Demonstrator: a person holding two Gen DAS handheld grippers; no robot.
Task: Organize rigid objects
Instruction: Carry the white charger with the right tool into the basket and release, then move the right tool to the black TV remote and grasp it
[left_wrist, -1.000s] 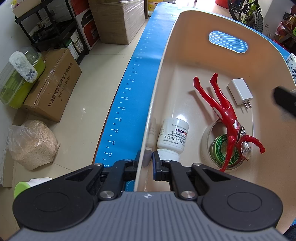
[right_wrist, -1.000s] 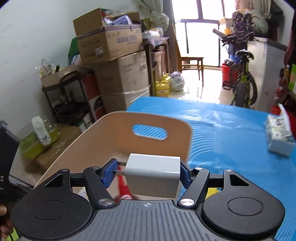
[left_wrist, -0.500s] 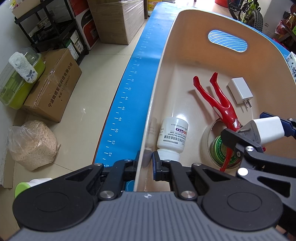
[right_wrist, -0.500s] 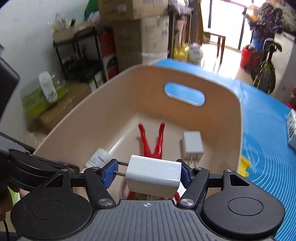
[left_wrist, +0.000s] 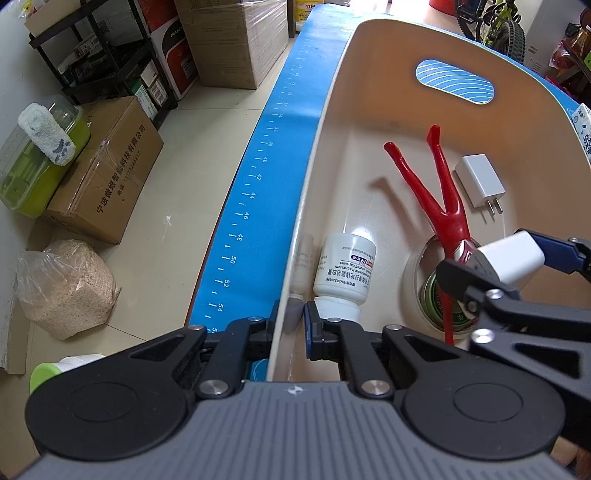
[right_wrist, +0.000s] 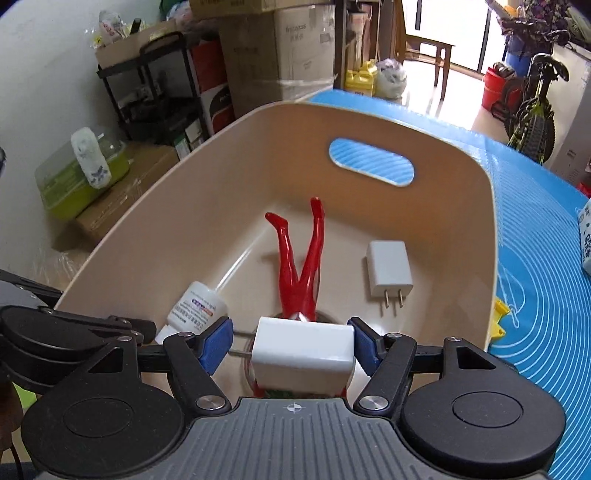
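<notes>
A beige basket (left_wrist: 332, 110) (right_wrist: 184, 184) stands on the blue mat. My left gripper (left_wrist: 291, 325) is shut on the basket's near rim. My right gripper (right_wrist: 295, 347) holds a white charger (right_wrist: 301, 350) over the basket's near part; its jaws have widened, with a gap showing on the prong side. That charger also shows in the left wrist view (left_wrist: 511, 258). In the basket lie a red figure (right_wrist: 301, 266) (left_wrist: 439, 192), a second white charger (right_wrist: 388, 273) (left_wrist: 480, 182), a white pill bottle (left_wrist: 343, 275) (right_wrist: 194, 308) and a green tin (left_wrist: 437, 299).
The blue mat (right_wrist: 535, 240) runs to the right, with a yellow piece (right_wrist: 498, 317) by the basket and a tissue pack (right_wrist: 585, 236) at the far right. Cardboard boxes (left_wrist: 107, 173), a shelf rack (left_wrist: 103, 55) and a bag of grain (left_wrist: 66, 288) stand on the floor to the left.
My right gripper came over the basket and lowered the white charger towards its near part. Its jaws have widened a little around the charger. My left gripper has stayed on the rim.
</notes>
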